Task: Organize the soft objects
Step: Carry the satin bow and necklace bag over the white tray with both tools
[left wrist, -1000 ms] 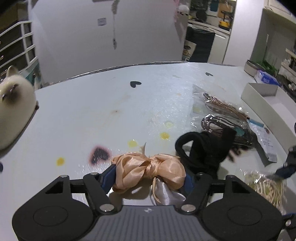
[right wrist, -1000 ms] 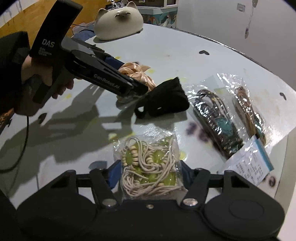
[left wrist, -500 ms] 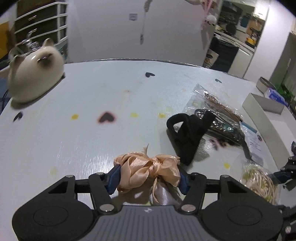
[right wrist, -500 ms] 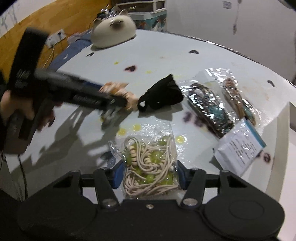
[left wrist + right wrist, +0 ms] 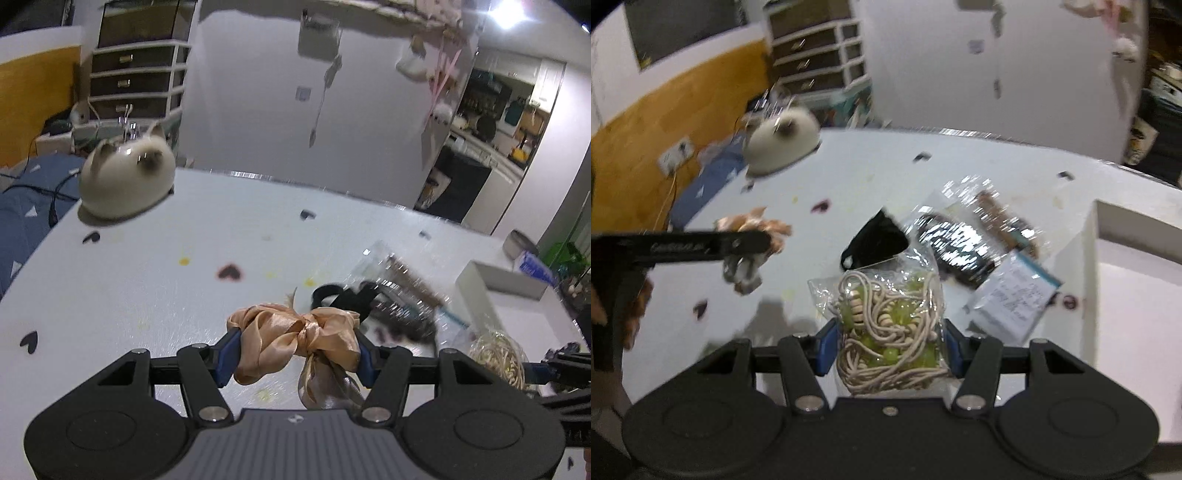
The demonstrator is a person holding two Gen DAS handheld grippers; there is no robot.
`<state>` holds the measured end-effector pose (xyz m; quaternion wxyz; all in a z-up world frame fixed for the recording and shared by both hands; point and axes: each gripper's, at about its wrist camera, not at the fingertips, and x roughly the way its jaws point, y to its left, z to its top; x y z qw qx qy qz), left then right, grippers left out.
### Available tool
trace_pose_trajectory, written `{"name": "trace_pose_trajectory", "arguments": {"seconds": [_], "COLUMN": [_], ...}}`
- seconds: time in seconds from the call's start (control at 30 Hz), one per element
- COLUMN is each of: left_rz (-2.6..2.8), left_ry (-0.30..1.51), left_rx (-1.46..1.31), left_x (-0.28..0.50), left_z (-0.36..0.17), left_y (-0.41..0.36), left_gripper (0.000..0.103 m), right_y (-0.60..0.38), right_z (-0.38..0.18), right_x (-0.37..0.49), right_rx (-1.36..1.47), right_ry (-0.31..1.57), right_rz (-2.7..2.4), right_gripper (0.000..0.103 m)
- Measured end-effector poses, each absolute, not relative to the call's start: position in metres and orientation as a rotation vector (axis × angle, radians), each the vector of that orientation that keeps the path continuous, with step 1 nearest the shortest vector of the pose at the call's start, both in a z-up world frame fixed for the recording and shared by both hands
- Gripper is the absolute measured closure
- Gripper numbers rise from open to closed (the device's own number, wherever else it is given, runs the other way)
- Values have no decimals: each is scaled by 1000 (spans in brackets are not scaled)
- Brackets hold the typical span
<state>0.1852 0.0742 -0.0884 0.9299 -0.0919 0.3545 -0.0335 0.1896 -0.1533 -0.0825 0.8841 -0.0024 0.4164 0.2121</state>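
Note:
My left gripper [image 5: 297, 356] is shut on a peach satin bow scrunchie [image 5: 291, 341] with a grey tail and holds it above the white table [image 5: 147, 295]. It also shows in the right wrist view [image 5: 753, 230]. My right gripper [image 5: 888, 347] is shut on a clear bag of beaded cord with green beads [image 5: 890, 325], lifted off the table; the bag also shows in the left wrist view [image 5: 496, 356]. A black fabric piece [image 5: 877, 242] lies on the table ahead, also in the left wrist view [image 5: 343, 297].
Clear packets of jewellery [image 5: 964, 243] and a printed card [image 5: 1015, 295] lie right of the black piece. A white open box [image 5: 1134, 280] stands at the right. A cream cat-shaped object [image 5: 127, 181] sits at the far left table edge.
Both grippers have risen and tilted up with their loads, so the table looks farther below. The black piece and packets stay in place.

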Motion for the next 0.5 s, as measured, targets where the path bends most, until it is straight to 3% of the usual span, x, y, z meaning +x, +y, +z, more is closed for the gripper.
{"name": "trace_pose_trajectory", "arguments": {"seconds": [0.5], "left_rz": [-139], "left_ry": [663], "left_rx": [-161], "left_x": [167], "left_z": [-57], "left_y": [-29], "left_gripper": [42], "right_y": [-257], "right_z": [-52], "right_x": [170], "right_rx": [135], "right_ry": [769], "right_rz": [260], "right_gripper": [46]}}
